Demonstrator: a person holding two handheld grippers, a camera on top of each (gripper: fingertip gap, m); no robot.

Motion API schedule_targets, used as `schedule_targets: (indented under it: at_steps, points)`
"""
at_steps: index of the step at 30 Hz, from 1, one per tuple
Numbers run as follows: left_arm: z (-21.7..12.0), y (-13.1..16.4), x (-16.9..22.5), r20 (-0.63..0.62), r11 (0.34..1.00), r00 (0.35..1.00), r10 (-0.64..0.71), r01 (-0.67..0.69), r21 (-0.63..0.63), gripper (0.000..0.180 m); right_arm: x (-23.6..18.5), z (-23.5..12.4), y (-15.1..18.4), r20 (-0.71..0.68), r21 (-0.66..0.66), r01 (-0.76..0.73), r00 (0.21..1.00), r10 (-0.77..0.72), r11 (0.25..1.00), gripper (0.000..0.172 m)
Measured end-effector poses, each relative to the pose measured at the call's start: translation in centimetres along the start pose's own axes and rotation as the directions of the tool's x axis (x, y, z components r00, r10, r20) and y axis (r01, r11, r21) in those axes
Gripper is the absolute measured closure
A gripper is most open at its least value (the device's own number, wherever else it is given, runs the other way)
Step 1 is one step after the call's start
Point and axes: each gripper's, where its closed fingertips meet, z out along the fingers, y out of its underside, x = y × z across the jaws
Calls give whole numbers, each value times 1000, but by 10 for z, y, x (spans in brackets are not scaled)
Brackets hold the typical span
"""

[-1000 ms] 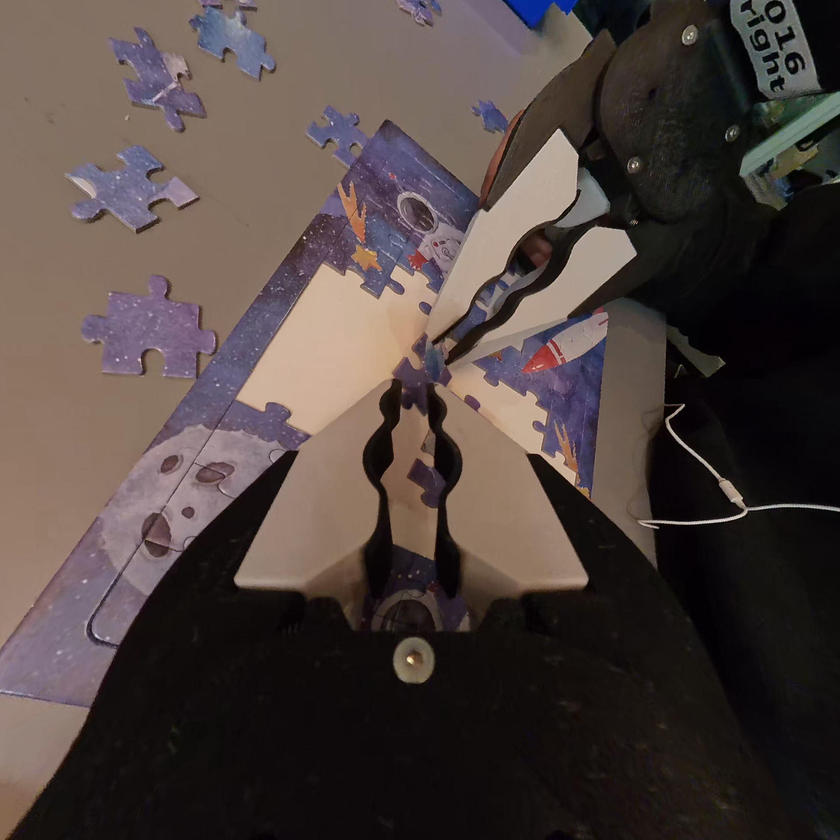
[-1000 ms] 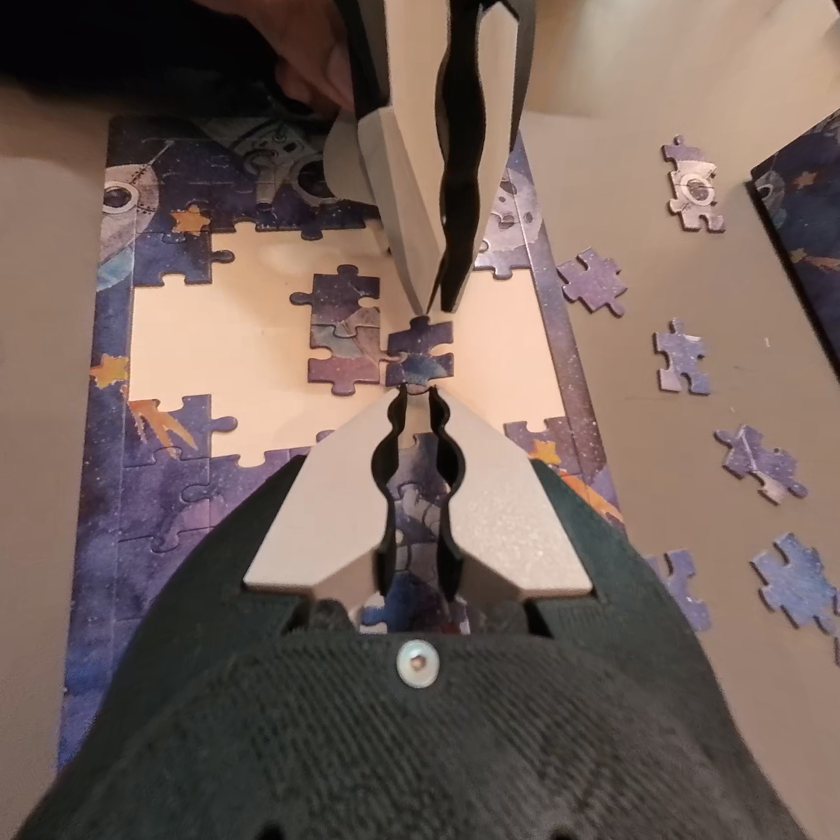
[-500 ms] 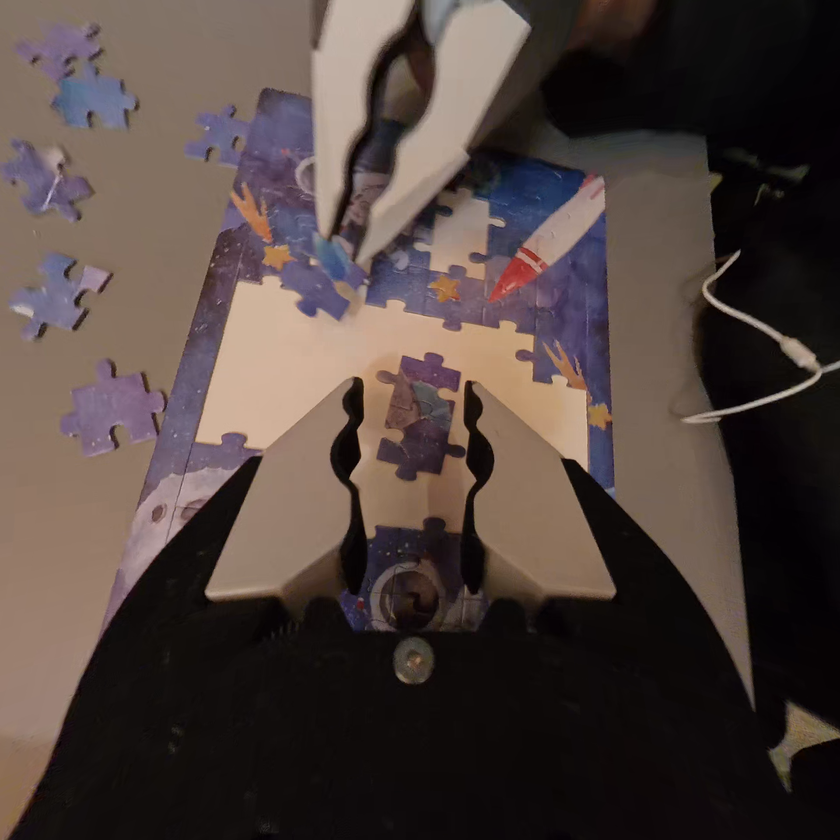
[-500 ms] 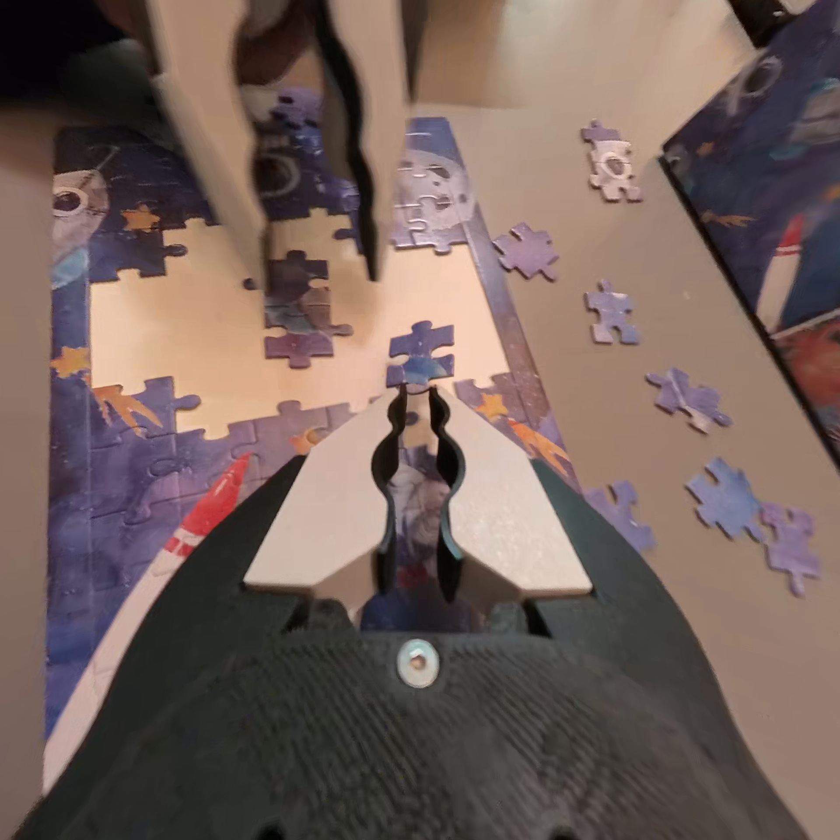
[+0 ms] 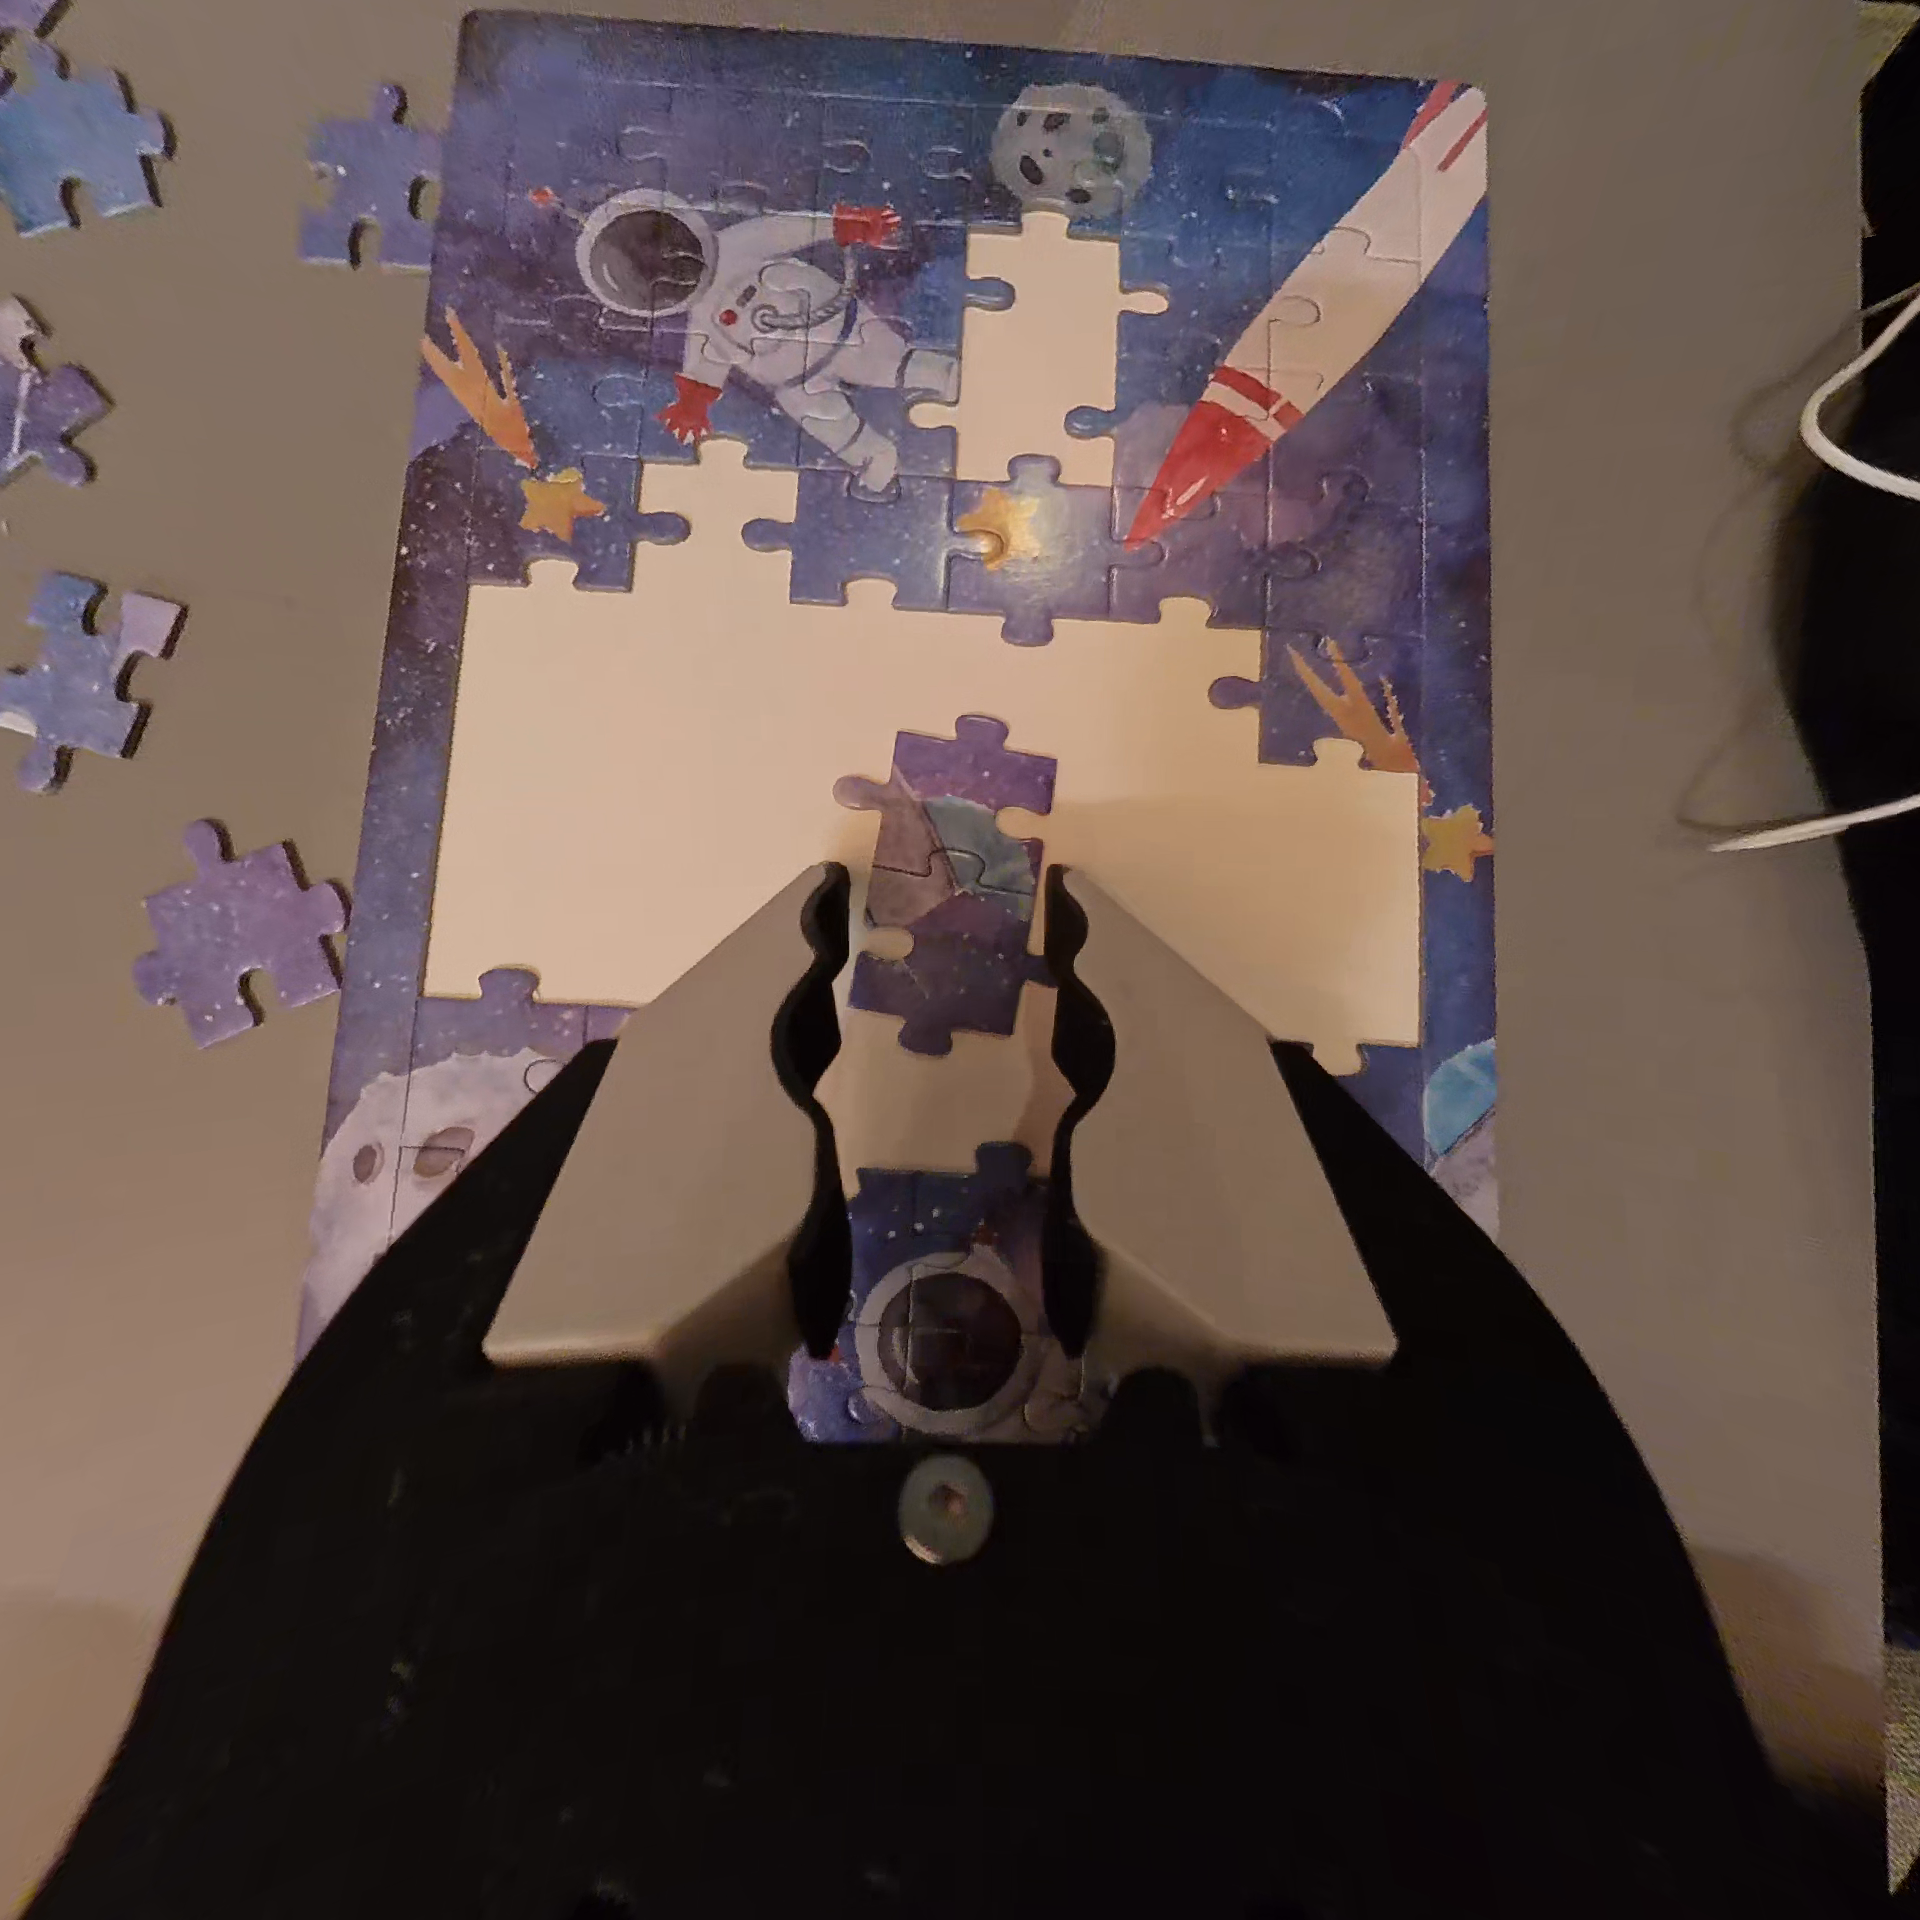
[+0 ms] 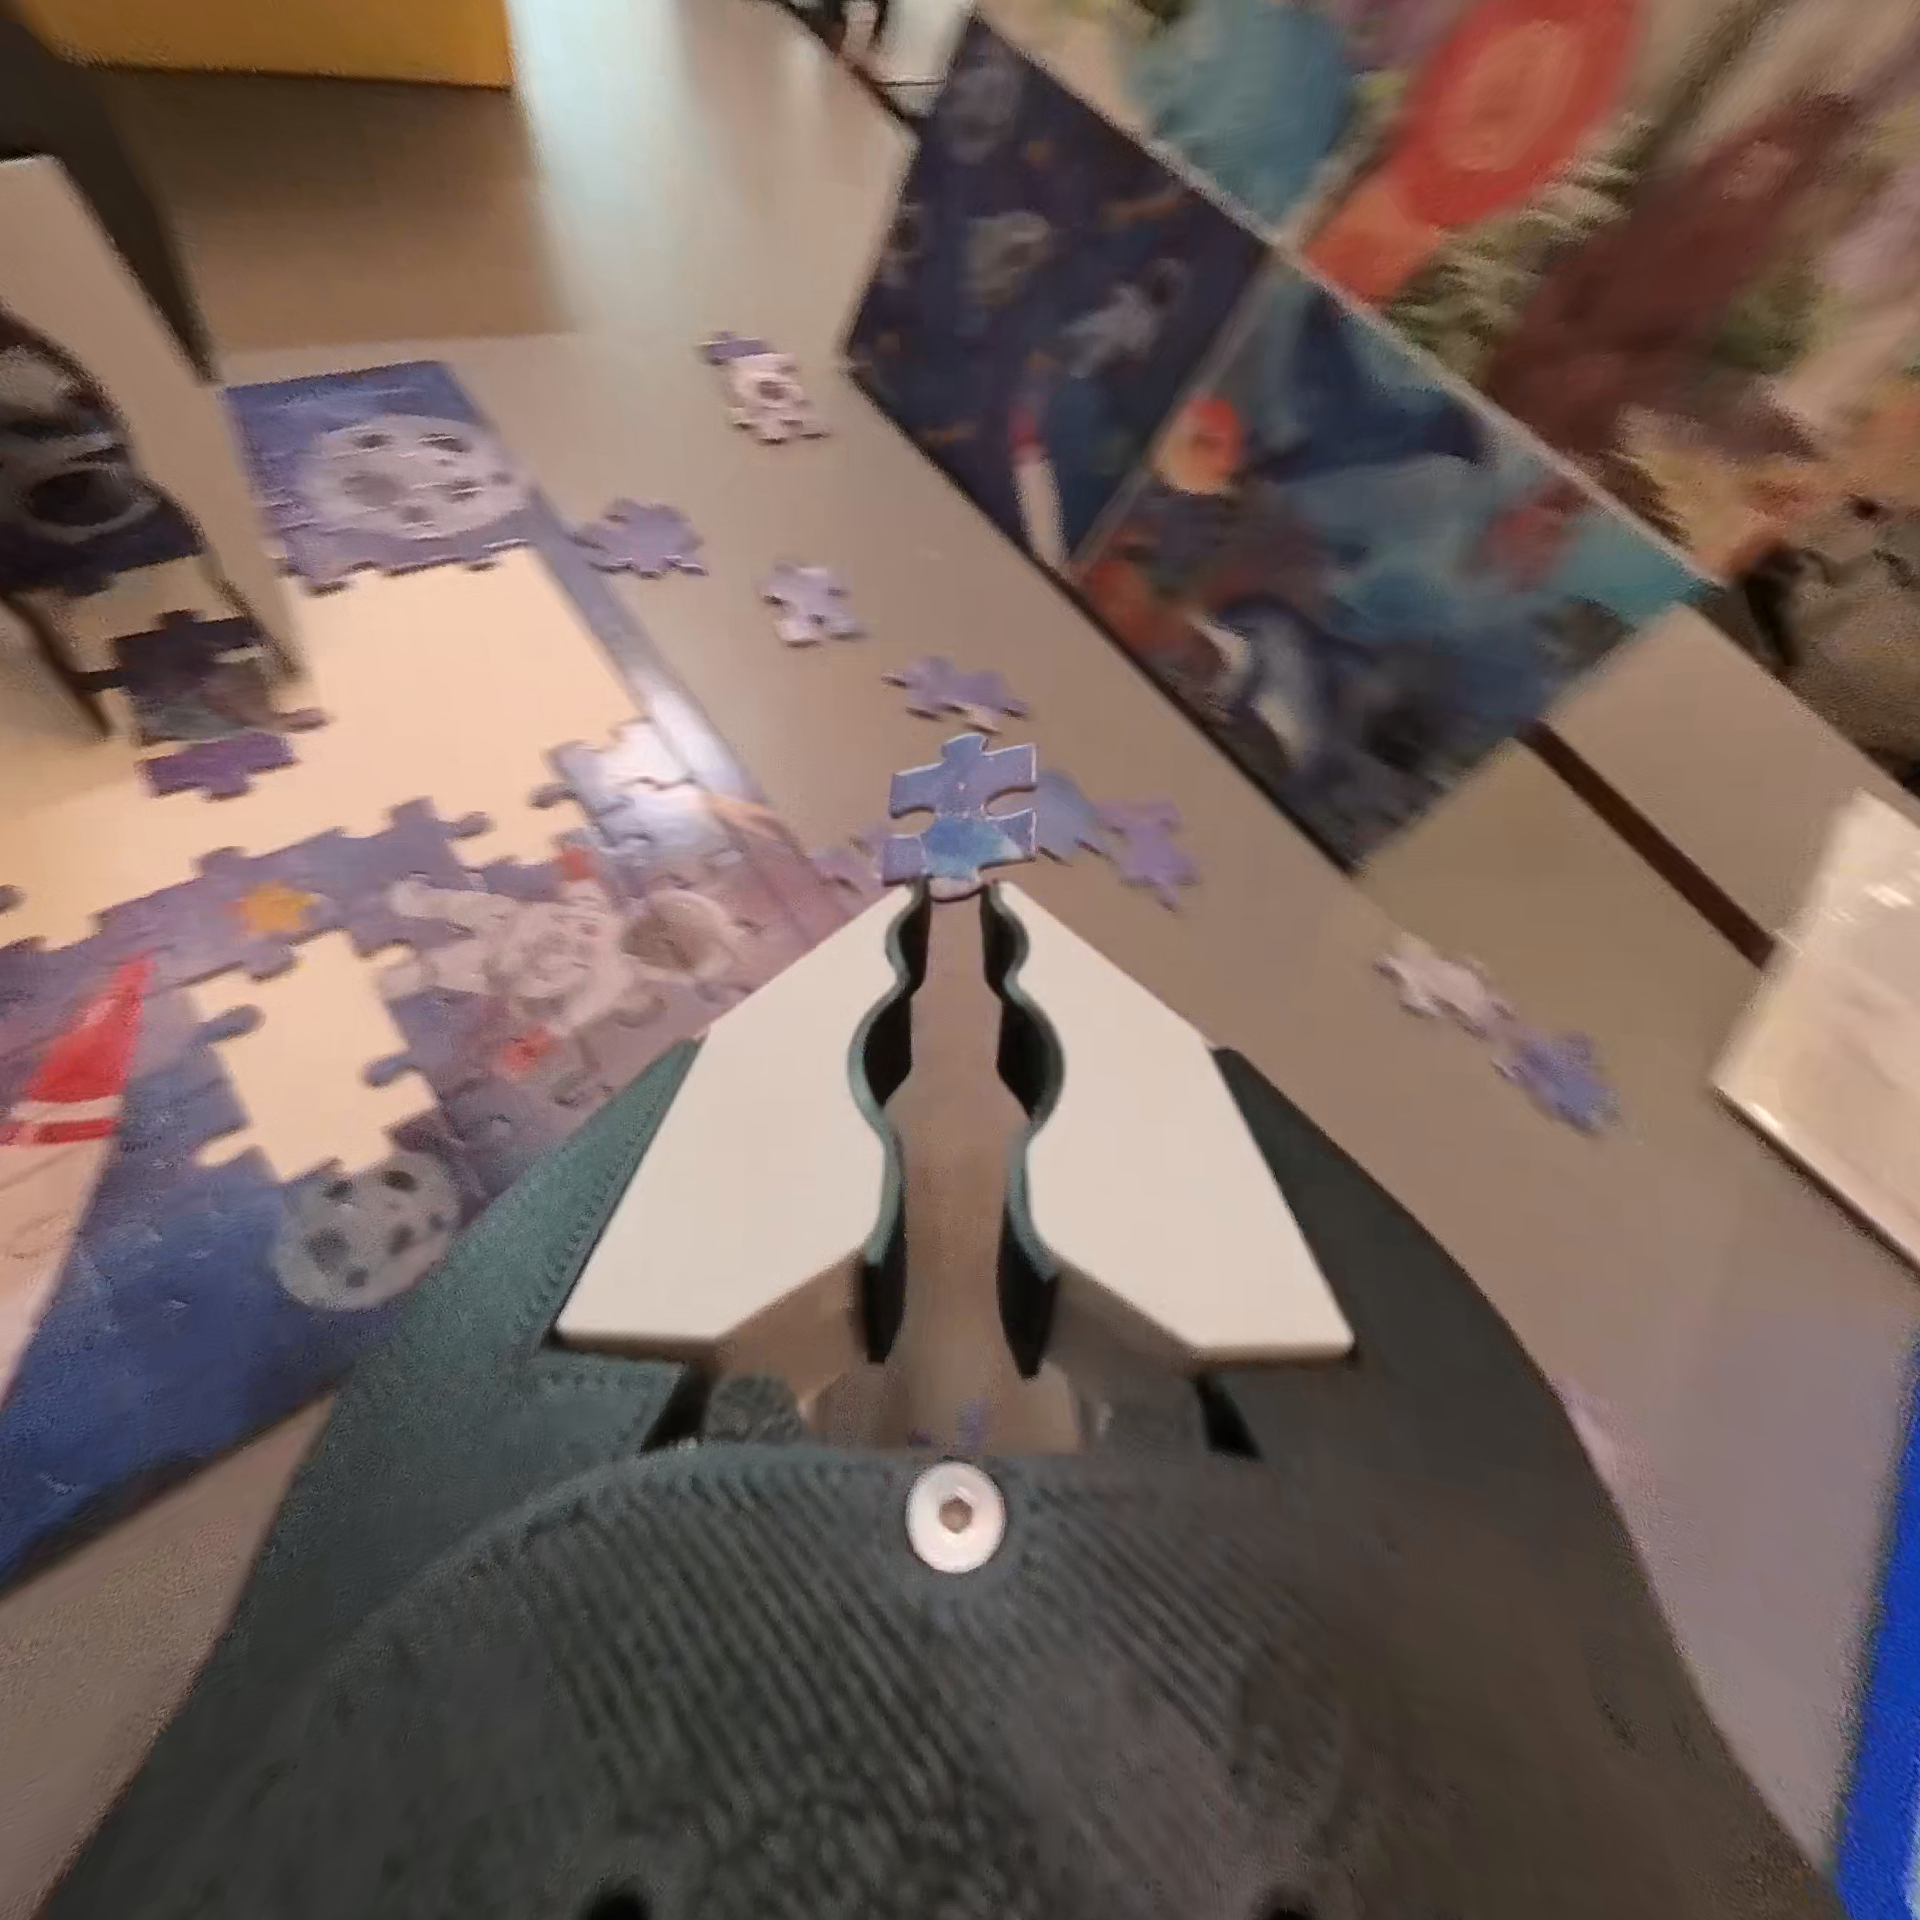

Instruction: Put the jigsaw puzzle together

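Loose pieces (image 5: 239, 925) lie on the table (image 5: 208, 1195) left of the puzzle board (image 5: 665, 790).

Left gripper (image 5: 945, 883): pointed down at the surface, jaws parted wide, a joined cluster of puzzle pieces (image 5: 956, 873) lying between the fingertips; no clear pad contact. Right gripper (image 6: 948, 896): raised and tilted, jaws nearly closed, fingertips pinching the lower tab of a blue-purple puzzle piece (image 6: 964, 810) held upright above the table.
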Motion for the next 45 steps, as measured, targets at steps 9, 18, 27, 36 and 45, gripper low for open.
schedule_targets:
  at_steps: [9, 18, 27, 36, 45]
  points:
    - [-1, 0, -2, 15, 1000, 999, -28, 28, -10, 149, 78, -52, 67, -182, -19, -333, 928, 324, 943, 164]
    - [-9, -7, -3, -10, 997, 999, -52, 53, 55, 146, 27, -16, 91, -24, -261, -329, 942, 335, 908, 163]
    - [-26, -23, -18, 79, 983, 995, -67, 52, 176, 149, 47, -27, 77, -64, -128, -389, 921, 384, 912, 152]
    - [-56, -34, -50, 220, 936, 957, -191, 110, 334, 153, 69, -41, 61, -159, 5, -368, 918, 364, 930, 153]
    - [-71, -37, -61, 204, 885, 935, -289, 180, 430, 157, 61, -29, 64, -151, -30, -343, 930, 335, 939, 150]
